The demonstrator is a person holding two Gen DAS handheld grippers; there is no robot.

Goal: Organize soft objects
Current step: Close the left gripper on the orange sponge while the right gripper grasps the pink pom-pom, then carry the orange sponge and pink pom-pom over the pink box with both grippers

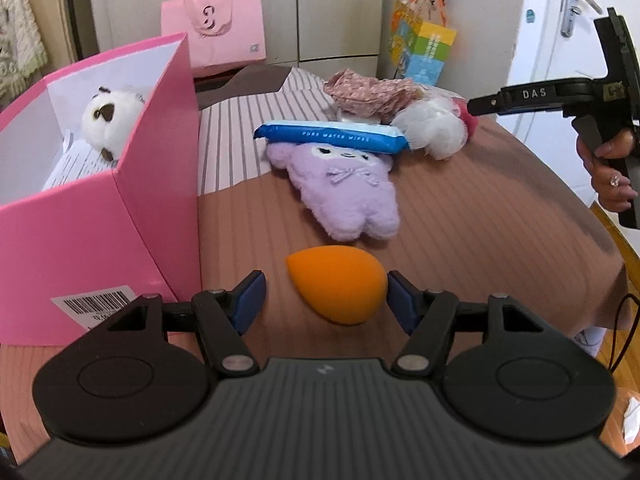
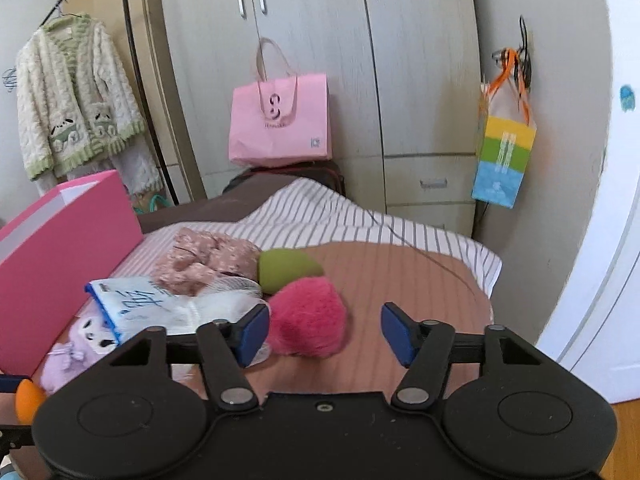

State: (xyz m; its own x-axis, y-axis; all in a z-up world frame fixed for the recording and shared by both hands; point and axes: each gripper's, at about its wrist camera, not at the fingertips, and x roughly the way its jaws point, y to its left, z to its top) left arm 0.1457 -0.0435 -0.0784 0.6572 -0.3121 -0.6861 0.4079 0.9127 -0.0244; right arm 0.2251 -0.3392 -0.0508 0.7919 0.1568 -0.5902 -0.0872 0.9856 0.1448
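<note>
An orange egg-shaped sponge [image 1: 337, 283] lies on the brown bed cover between the open fingers of my left gripper [image 1: 326, 300]; the right pad [image 1: 402, 300] is at its tip. A purple plush [image 1: 348, 192] lies beyond it under a blue wipes pack [image 1: 334, 136]. A white plush [image 1: 110, 120] sits in the open pink box [image 1: 100, 220]. My right gripper [image 2: 324, 334] is open and empty, just in front of a pink furry pouf [image 2: 308, 312]. A green sponge [image 2: 286, 266], floral cloth [image 2: 204, 260] and white mesh puff [image 2: 224, 304] lie behind it.
The right hand-held gripper [image 1: 560, 96] shows at the right of the left wrist view. A pink paper bag [image 2: 280, 120] stands at the wardrobe [image 2: 320, 40]. A coloured bag [image 2: 502, 160] hangs at the right. The bed edge [image 1: 600, 240] drops to wooden floor.
</note>
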